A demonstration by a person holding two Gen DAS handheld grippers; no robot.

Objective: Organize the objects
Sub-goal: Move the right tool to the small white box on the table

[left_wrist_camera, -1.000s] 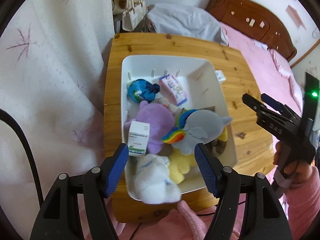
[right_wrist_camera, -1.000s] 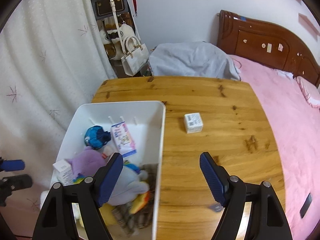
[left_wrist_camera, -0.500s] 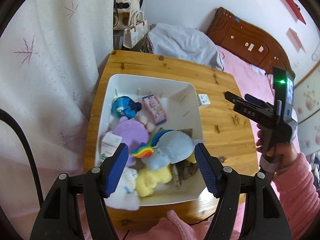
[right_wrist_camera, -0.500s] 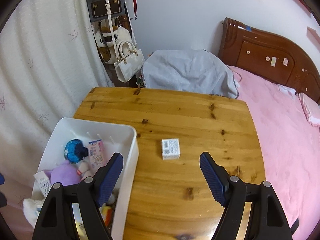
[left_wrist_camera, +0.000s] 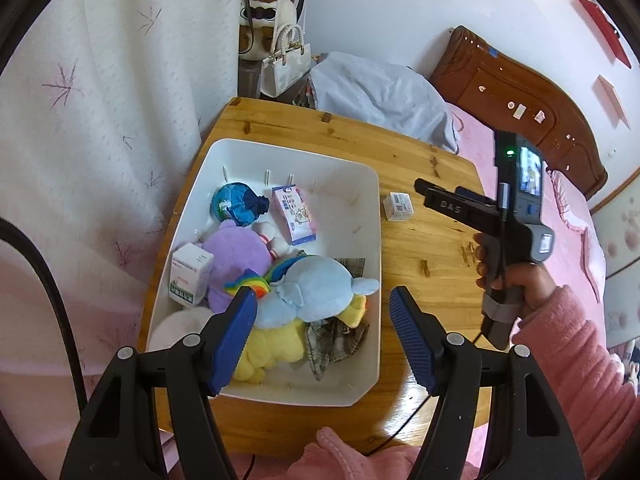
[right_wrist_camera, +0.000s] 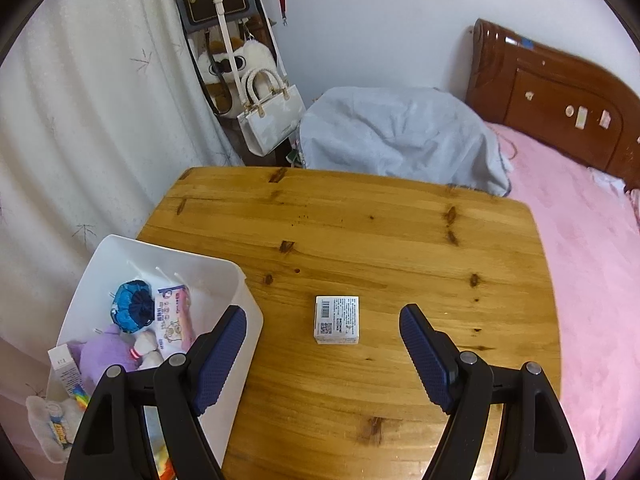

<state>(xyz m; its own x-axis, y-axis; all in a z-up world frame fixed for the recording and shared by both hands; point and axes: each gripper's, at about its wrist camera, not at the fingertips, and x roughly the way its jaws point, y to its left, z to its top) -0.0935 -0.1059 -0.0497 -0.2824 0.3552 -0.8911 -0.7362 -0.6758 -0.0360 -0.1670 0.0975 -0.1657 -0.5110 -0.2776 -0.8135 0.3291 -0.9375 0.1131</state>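
Left gripper (left_wrist_camera: 323, 334) fingers spread wide, nothing between them, hovering over the near end of the white bin (left_wrist_camera: 362, 184). Right gripper (right_wrist_camera: 323, 362) also wide open and empty, above the wooden table (right_wrist_camera: 392, 224); in the left wrist view it's on the right, held in a pink-sleeved hand (left_wrist_camera: 520, 280). Small white box (right_wrist_camera: 336, 325) lies flat on the bare table just right of the bin's far-right corner, apart from the bin wall, ahead of the right gripper and roughly centred between its fingers, not touched. Bin sits on the left side of the table and holds: blue round pouch (left_wrist_camera: 236, 203) and pink carton (left_wrist_camera: 294, 220) at the far end, purple plush (left_wrist_camera: 240, 256) and white medicine box (left_wrist_camera: 191, 273) at left, light-blue plush with rainbow mane (left_wrist_camera: 316, 288) in the middle, yellow plush (left_wrist_camera: 272, 346) and plaid cloth (left_wrist_camera: 334, 340) at the near end.
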